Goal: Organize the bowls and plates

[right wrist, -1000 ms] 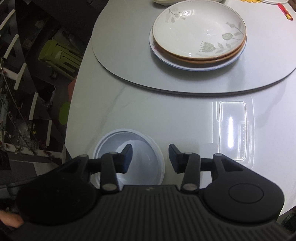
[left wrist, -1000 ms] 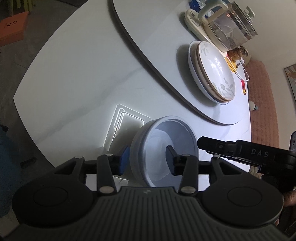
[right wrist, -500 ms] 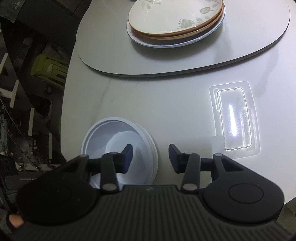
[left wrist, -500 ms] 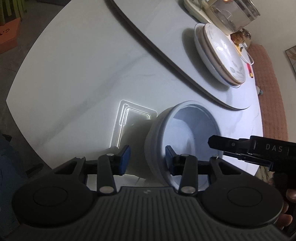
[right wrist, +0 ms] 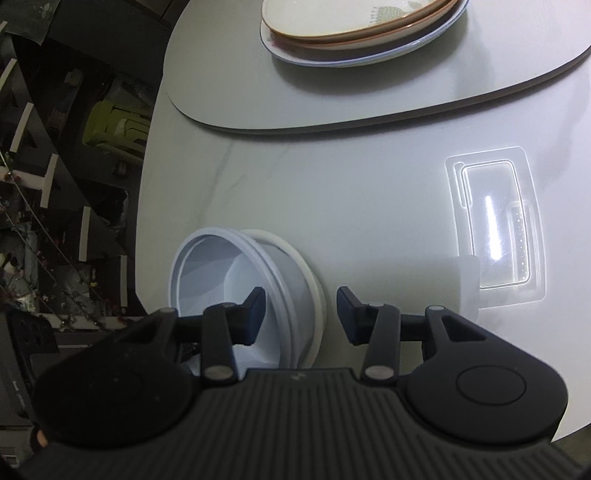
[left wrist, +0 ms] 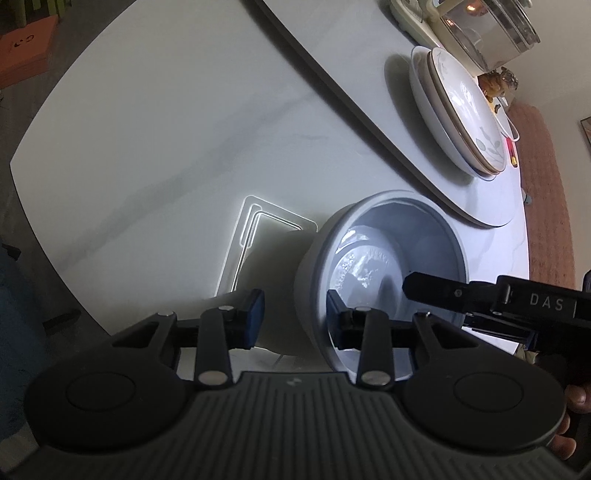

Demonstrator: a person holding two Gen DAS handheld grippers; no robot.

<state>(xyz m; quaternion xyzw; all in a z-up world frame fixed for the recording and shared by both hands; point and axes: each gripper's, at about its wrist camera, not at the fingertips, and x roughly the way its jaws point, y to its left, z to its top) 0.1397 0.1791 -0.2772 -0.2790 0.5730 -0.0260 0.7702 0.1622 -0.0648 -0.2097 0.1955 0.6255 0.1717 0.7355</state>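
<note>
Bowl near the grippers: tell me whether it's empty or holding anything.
Empty. The left wrist view looks straight into the bowl: bare pale inside and a shiny patterned bottom, apart from gripper fingers reaching in.

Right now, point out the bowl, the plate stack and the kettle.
bowl [left wrist: 391, 236]: left wrist view, inner wall.
plate stack [right wrist: 354, 26]: right wrist view, top plate's rim.
kettle [left wrist: 487, 33]: left wrist view, glass body.

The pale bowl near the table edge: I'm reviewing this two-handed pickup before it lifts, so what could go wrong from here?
1. Both grippers straddle the rim of the bowl on opposite sides, jaws closing but pads not yet pressing; the left gripper and right gripper could clamp unevenly and tip it.
2. It looks like nested bowls; a rim grip might lift only one.
3. It sits close to the table edge, so a slip could send it off.
</note>
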